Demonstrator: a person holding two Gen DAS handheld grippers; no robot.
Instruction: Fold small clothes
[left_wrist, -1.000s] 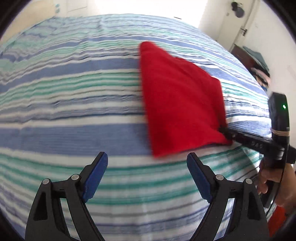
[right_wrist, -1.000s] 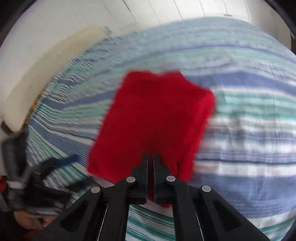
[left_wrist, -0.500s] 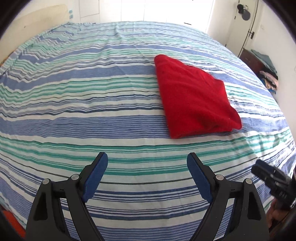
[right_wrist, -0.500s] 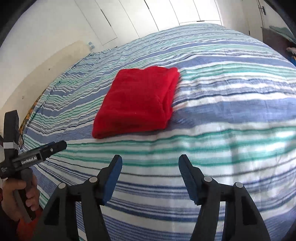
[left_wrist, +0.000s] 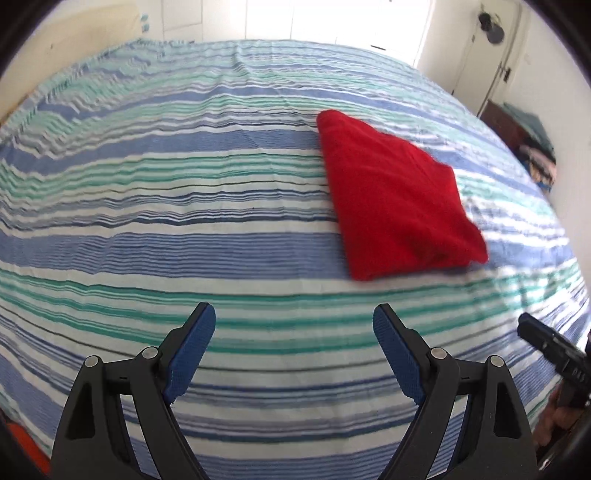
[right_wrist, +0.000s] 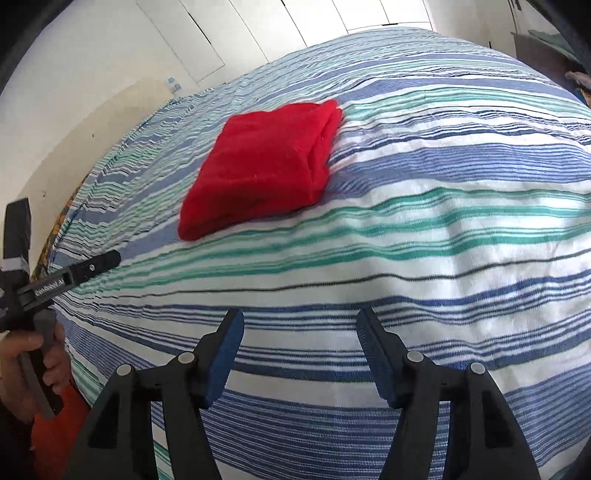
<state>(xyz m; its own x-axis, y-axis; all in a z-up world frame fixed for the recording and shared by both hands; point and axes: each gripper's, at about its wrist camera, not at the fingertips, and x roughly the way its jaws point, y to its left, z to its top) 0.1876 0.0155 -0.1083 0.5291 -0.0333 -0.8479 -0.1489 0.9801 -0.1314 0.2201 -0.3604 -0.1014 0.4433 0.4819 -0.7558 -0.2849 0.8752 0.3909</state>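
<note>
Right gripper at bottom, jaws apart, nothing between them, blue pads over the striped sheet. Folded red cloth lies flat on the sheet, well apart from the fingertips, up and left of them. Left gripper at left edge, held by a hand, pointing toward the cloth, not touching it. White wall behind.

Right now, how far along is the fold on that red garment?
Looks done: the red garment lies as a compact folded stack on the striped bedspread. In hand: nothing; the left gripper and right gripper are open, clear of it. Left: I see no other clothes waiting on the bed.
</note>
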